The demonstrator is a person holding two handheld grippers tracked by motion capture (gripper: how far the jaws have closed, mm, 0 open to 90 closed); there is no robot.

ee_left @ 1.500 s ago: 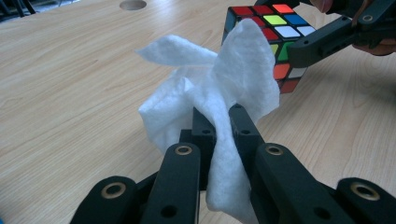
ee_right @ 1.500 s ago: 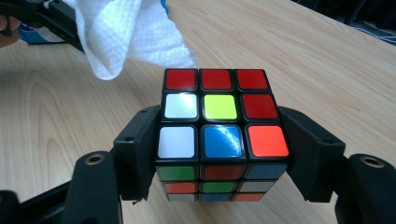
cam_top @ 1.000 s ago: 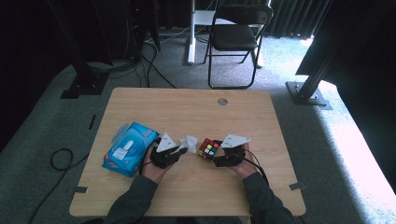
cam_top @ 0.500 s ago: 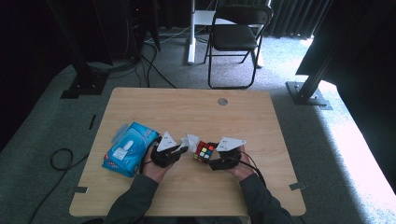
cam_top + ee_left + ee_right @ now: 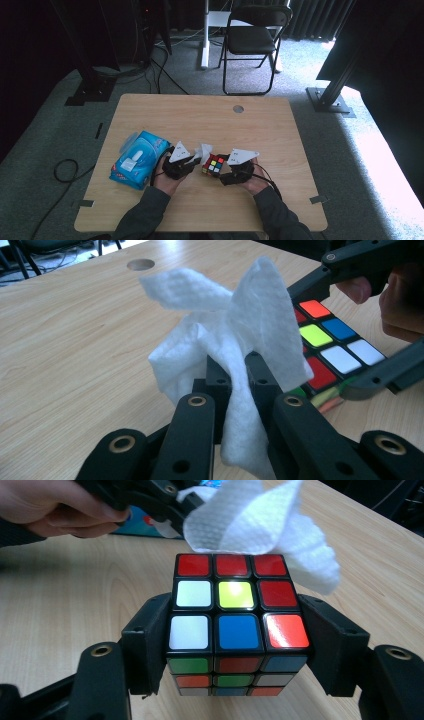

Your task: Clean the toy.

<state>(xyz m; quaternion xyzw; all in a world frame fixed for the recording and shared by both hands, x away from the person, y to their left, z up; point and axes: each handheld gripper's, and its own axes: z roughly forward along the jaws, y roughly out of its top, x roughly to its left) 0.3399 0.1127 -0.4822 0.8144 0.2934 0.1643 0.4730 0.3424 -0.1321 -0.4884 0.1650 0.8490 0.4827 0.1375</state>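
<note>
I hold a cube (image 5: 235,630) in my right gripper (image 5: 235,645). The two black jaws press on its left and right sides, so it is clamped tight. The cube has no long side; it is the same every way. It sits level, with one flat face up. On that top face I see red squares along the far row, then white, yellow and red, then white, blue and red closest to me. The face that looks at me shows green, red and blue squares on its top row. I cannot read any writing on the cube.

My left gripper (image 5: 235,385) is pinched shut on a white wipe (image 5: 235,335). The wipe stands up from the jaws and flops open at the top, like a little flag. Its long way goes up and down. It hangs just beside the cube, at the cube's far top edge, and I cannot tell if it touches.

From the high view, the cube (image 5: 214,164) is between my two hands, near my edge of the table (image 5: 260,125). A blue pack (image 5: 137,159) of wipes lies well to the left of the cube. The writing on the pack is too small to read.
</note>
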